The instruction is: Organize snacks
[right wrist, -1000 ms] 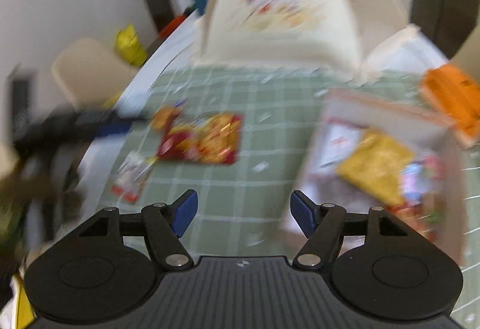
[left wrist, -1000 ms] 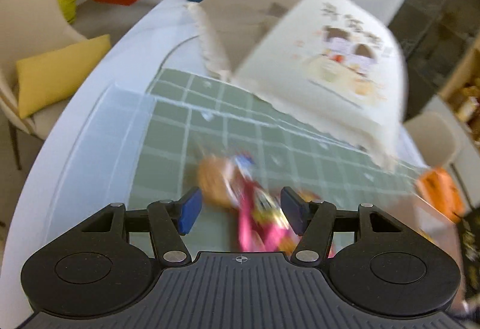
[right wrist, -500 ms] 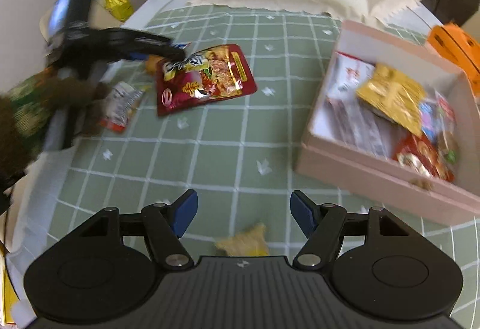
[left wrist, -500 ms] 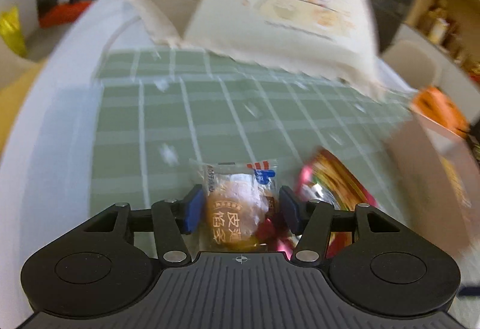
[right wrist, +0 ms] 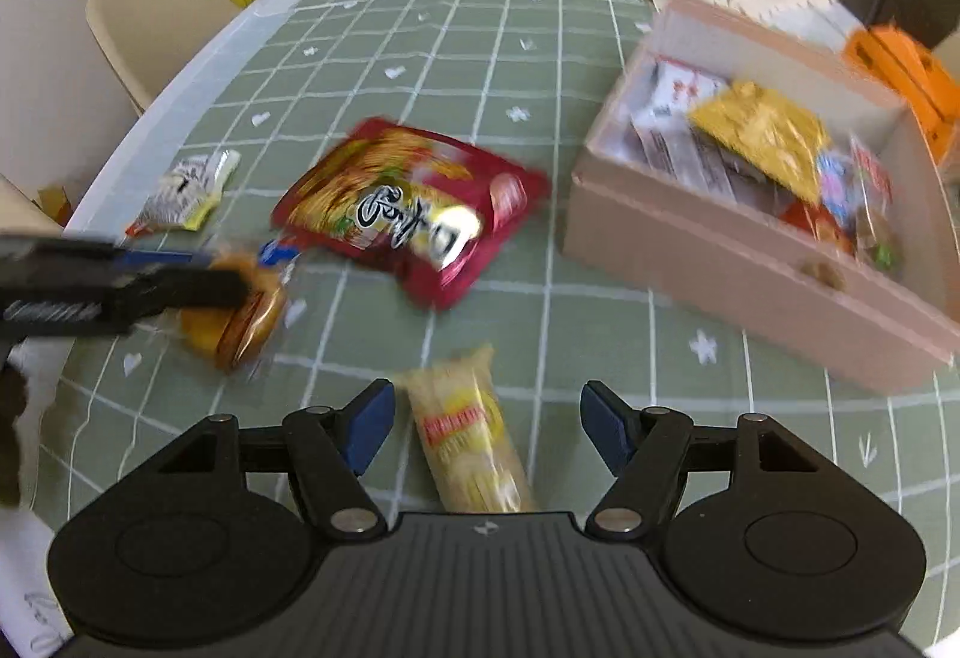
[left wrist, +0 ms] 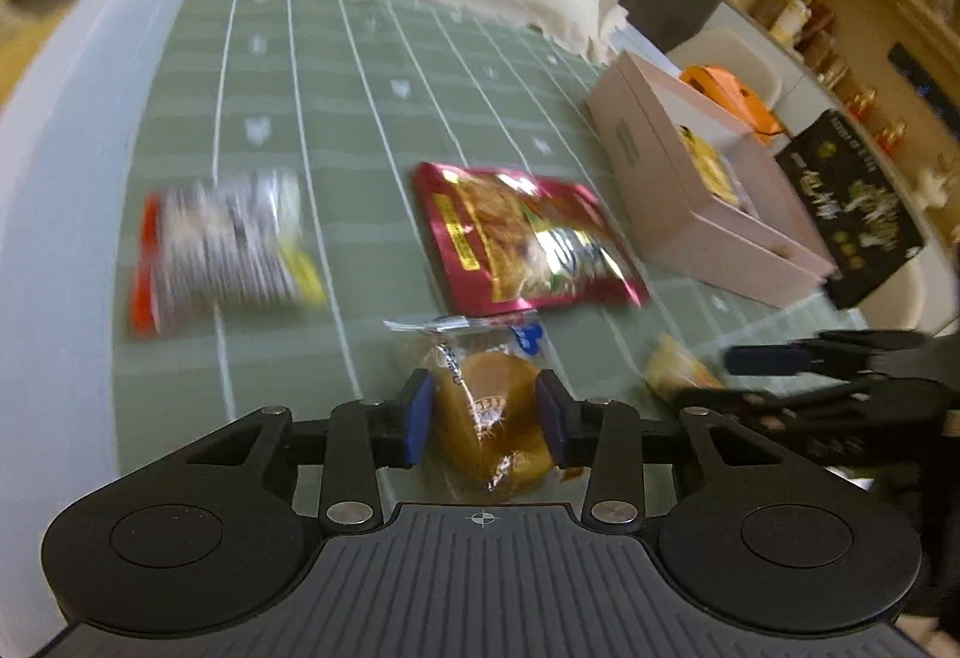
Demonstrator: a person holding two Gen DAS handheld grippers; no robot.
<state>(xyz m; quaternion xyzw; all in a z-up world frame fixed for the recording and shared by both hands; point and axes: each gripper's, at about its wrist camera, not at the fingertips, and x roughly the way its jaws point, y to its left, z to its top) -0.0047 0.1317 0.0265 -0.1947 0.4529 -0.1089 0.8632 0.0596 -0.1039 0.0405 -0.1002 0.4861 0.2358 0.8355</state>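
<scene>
The left gripper (left wrist: 483, 421) is black matt plastic with blue pads (left wrist: 416, 418), and small shiny metal pins sit on its arms. It squeezes a pastry (left wrist: 489, 421) in a clear, shiny plastic wrap. At 12 o'clock from it lies a red snack bag (left wrist: 528, 238) of glossy foil that shines. The tablecloth (left wrist: 336, 81) looks like smooth, matt green cloth. The box (right wrist: 756, 262) looks like dull pink card. The right gripper (right wrist: 486, 433) is the same black plastic, over a yellow packet (right wrist: 471, 442) in thin shiny wrap.
</scene>
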